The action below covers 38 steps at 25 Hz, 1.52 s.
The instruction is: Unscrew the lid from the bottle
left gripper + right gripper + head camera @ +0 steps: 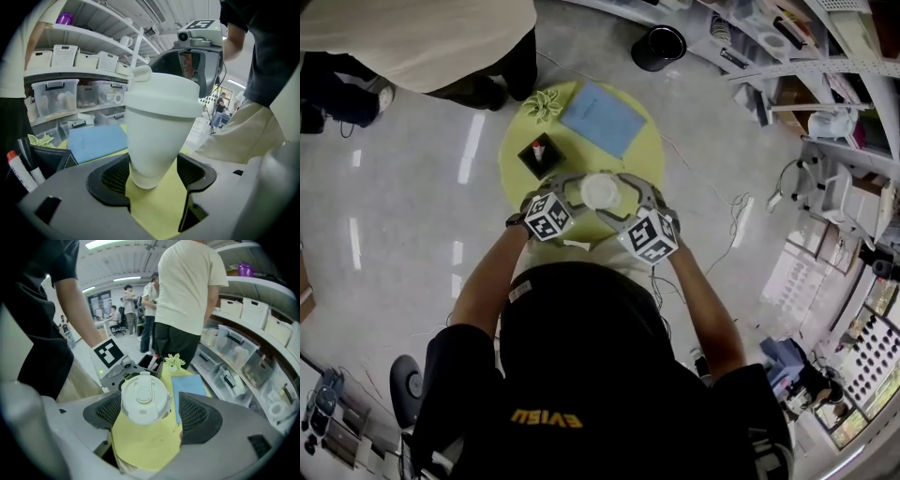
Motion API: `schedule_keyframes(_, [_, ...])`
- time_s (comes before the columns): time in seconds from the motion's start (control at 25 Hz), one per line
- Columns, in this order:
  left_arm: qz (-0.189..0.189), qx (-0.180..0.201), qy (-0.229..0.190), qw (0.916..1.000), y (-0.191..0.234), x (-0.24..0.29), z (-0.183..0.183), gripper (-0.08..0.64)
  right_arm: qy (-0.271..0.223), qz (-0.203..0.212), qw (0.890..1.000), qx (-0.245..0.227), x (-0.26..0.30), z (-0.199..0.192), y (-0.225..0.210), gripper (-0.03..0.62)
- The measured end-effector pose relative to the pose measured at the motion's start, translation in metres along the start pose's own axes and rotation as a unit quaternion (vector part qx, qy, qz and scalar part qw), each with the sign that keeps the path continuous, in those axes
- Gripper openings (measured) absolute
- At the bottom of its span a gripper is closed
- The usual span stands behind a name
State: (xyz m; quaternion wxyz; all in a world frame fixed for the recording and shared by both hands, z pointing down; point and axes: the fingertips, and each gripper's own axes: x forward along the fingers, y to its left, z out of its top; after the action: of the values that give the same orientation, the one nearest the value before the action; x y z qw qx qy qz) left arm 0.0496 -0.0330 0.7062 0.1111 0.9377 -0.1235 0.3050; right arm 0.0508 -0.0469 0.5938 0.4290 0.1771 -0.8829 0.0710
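Here, bottle between left fingers, lid between right fingers

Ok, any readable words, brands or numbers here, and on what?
"EVISU": yellow print on the person's black shirt, upside down in head view.
Marker cubes: square patterns only, no words.
No print visible on the bottle.
Blue folder: print, if any, too small to read.

The left arm and right arm reach forward, close together. The left hand-held gripper squeezes the bottom of the bottle with its jaws. The right hand-held gripper tips down, its jaws apart on each side of the lid, not pressing it.
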Motion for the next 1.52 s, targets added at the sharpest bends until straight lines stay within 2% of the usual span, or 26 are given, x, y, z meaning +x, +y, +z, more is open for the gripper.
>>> schedule_keyframes(0.08, [0.002,-0.002,-0.001,1.0,-0.002,0.003,0.0,0.328,-0.016,-0.044,0.997,0.063,-0.005,-0.004,0.0,0.379])
schedule_keyframes(0.16, [0.003,-0.005,-0.001,1.0,-0.007,0.003,0.0,0.328,-0.035,-0.076,0.988,0.13,-0.01,-0.006,0.003,0.365])
schedule_keyframes(0.28, [0.005,-0.002,-0.001,1.0,-0.004,0.002,-0.001,0.328,-0.05,-0.105,0.976,0.186,-0.008,-0.008,0.004,0.357])
schedule_keyframes(0.52, [0.011,-0.004,-0.002,0.9999,-0.007,0.002,0.002,0.327,-0.067,-0.146,0.962,0.22,-0.003,-0.008,0.008,0.356])
schedule_keyframes(0.76, [0.016,-0.004,-0.001,0.9999,-0.007,0.001,0.001,0.325,-0.068,-0.219,0.941,0.25,0.0,-0.012,0.003,0.354])
schedule_keyframes(0.88, [0.019,-0.005,-0.001,0.9998,-0.007,0.003,-0.001,0.325,-0.074,-0.231,0.936,0.256,0.0,-0.013,0.005,0.345])
schedule_keyframes(1.0, [0.019,-0.005,0.001,0.9998,-0.007,0.003,-0.001,0.325,-0.081,-0.217,0.94,0.252,0.0,-0.013,0.005,0.344])
schedule_keyframes(1.12, [0.02,-0.004,0.001,0.9998,-0.008,0.003,0.002,0.324,-0.078,-0.187,0.952,0.228,-0.001,-0.013,0.005,0.342])
schedule_keyframes(1.32, [0.019,-0.008,0.001,0.9998,-0.009,0.002,-0.004,0.324,-0.076,-0.11,0.978,0.163,0.004,-0.01,0.012,0.342])
schedule_keyframes(1.52, [0.024,-0.01,0.008,0.9996,-0.008,0.001,0.003,0.324,-0.069,-0.026,0.995,0.071,-0.003,-0.008,0.01,0.342])
